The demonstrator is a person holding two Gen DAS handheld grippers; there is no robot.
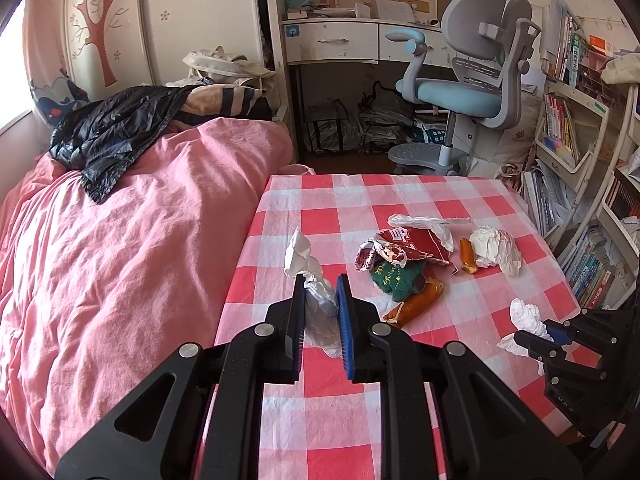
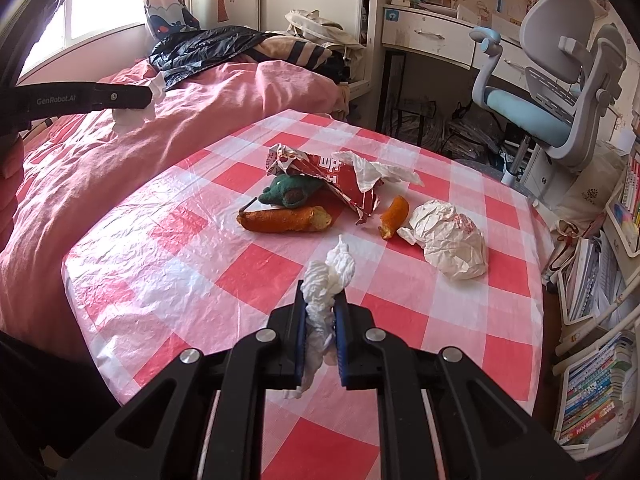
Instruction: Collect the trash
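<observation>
- left hand-held gripper [image 1: 320, 292]: angled down over counter [image 1: 400, 200], pinching crumpled tissue [image 1: 316, 300]
- right hand-held gripper [image 2: 320, 300]: same downward tilt, pinching white tissue wad [image 2: 326, 280]

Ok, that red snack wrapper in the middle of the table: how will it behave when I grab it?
The red snack wrapper looks torn open, crumpled and flat, so it is probably very light and floppy. Its glossy film may slip between pads. It lies partly over the green plush toy, so dragging it might nudge that.
</observation>
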